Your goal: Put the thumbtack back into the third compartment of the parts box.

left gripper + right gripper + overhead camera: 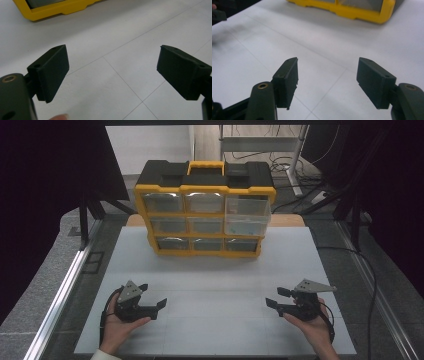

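Left gripper (152,296): lower left of the high view, held in a hand (116,327) that comes in from the bottom edge; jaws spread wide, with bare counter between them.
Left gripper, own view (112,72): the two black jaws stand far apart at the left and right of the frame; they hold and touch nothing.
Right gripper (276,297): lower right of the high view, held in the other hand (310,325); jaws wide, pointing toward the middle of the frame.
Right gripper, own view (327,80): jaws wide apart, bare counter between them, nothing gripped.
Drawer box (205,210): yellow and black, with clear drawers and a yellow handle, upright at the upper middle of the high view, well apart from both grippers; one drawer (247,217) at its right side sticks out.
Counter (215,275): pale grey, with thin seam lines.
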`<state>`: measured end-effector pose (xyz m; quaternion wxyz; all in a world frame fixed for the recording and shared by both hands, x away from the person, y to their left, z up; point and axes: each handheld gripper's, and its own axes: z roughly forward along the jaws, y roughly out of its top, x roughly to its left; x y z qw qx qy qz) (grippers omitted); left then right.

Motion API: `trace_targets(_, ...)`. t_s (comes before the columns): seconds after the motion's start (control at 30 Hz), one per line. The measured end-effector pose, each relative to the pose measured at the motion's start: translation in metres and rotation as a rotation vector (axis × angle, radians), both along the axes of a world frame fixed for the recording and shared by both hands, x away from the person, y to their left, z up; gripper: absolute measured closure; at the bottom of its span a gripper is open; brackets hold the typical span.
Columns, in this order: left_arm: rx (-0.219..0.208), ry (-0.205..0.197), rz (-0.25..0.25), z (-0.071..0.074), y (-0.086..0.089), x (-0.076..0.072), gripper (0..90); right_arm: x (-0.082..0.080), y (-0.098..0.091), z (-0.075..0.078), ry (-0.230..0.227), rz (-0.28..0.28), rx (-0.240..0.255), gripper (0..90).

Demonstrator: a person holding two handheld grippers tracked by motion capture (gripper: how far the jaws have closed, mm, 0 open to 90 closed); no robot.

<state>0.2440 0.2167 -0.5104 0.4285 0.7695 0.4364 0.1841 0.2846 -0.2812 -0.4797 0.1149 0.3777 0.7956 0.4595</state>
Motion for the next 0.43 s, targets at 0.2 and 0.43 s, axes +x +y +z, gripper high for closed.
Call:
trace_targets(0.2, -0.004, 0.000, 0.002, -0.0003, 0.0009, 0.0018, 11.0, 0.0016, -0.0006, -0.0078, 0.006, -0.008, 0.010, 33.3)
trace_targets(0.43, -0.004, 0.000, 0.003, -0.0003, 0.0000, 0.0028, 11.0, 0.0015, -0.0073, -0.0119, 0.001, -0.019, 0.024, 33.0)
